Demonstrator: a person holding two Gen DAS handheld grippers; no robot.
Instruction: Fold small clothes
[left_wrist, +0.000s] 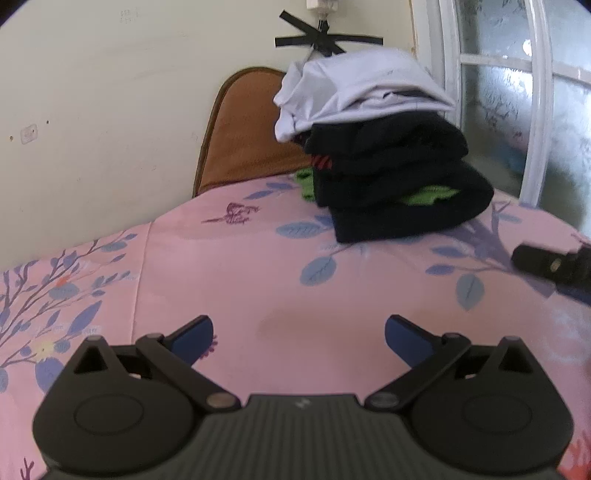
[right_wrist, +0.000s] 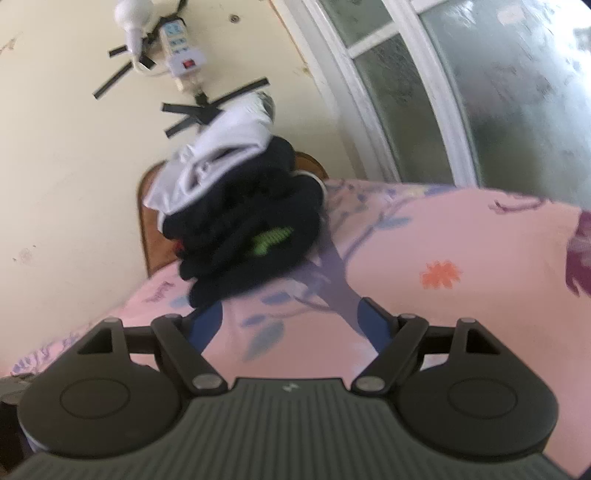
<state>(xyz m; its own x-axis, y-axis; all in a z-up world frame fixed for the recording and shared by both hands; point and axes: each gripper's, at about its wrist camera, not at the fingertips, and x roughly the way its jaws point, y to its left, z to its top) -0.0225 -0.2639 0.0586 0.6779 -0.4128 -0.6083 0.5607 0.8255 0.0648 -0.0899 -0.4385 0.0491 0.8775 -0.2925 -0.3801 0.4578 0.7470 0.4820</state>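
Dark folded clothes under a white garment (left_wrist: 354, 92) form a leaning pile (left_wrist: 399, 184) at the far end of the pink floral bedsheet (left_wrist: 240, 266), so we risk toppling it with our left gripper (left_wrist: 298, 334) and right gripper (right_wrist: 291, 325), both wide and empty.

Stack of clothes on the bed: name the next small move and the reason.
Probably bring the left tongs forward to the white garment topping the stack. Both tongs are open and empty, and only bare pink bedsheet lies between them.
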